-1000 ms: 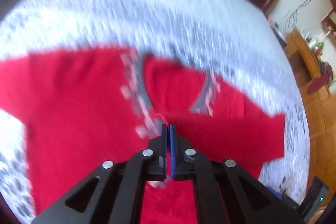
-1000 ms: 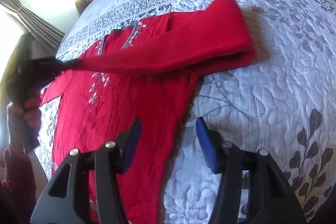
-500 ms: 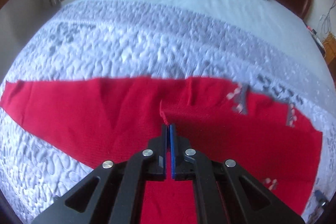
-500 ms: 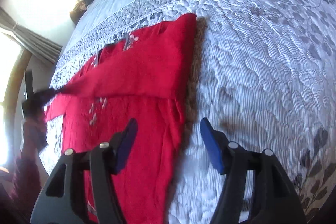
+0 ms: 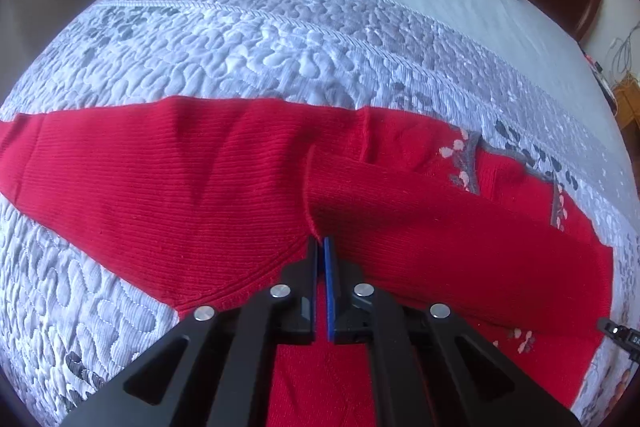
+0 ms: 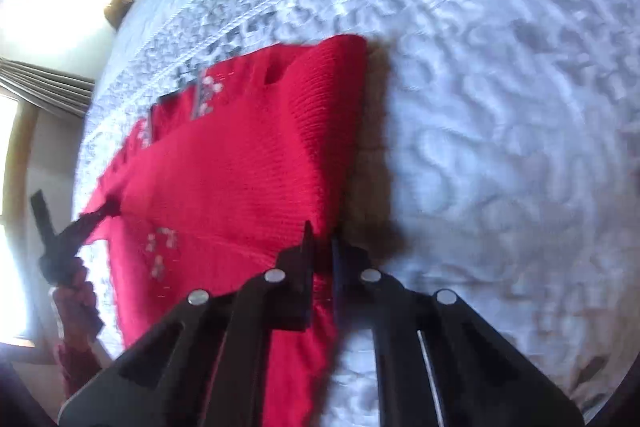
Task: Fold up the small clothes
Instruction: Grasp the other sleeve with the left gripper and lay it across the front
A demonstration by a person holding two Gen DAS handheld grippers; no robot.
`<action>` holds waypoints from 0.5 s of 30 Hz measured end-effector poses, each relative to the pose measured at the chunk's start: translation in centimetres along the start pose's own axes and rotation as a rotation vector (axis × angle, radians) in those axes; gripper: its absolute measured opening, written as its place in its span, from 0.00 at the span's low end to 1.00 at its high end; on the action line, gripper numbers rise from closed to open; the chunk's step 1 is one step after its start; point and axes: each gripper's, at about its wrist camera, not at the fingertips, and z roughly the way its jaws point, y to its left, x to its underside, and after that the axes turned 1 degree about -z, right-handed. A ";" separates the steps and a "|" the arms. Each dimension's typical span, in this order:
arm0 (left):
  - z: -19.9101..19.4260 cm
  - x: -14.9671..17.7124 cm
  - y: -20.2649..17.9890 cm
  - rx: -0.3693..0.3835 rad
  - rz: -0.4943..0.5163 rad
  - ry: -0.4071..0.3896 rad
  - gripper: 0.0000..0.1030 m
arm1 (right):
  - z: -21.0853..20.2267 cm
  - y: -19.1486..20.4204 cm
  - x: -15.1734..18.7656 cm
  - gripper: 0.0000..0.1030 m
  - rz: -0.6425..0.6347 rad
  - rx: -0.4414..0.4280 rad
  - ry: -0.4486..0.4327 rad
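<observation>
Sweater (image 5: 200, 187) lies on bed (image 5: 280, 47); left gripper (image 5: 320, 247) pinches sleeve cuff, right gripper (image 6: 322, 239) nearly closed at folded edge, grip unclear. Risk: sleeve drags, fold slips w/ uneven pull.

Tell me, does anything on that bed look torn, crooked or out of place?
Nothing looks damaged. The red sweater lies mid-fold on the quilt, one sleeve drawn across its front. The left gripper pinches the cuff; the right gripper grips the folded edge. The small wrinkles are ordinary.
</observation>
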 end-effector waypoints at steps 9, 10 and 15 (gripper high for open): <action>1.0 1.1 -0.1 -0.021 0.040 0.012 0.10 | 0.2 0.9 0.8 0.21 -0.042 0.108 -0.008; 0.3 1.0 0.5 -0.011 0.021 0.014 0.10 | -0.2 0.7 1.0 0.26 -0.043 0.118 -0.014; -3.1 3.1 3.2 0.015 0.021 0.009 0.24 | -2.4 1.2 5.2 0.47 -0.043 0.052 -0.028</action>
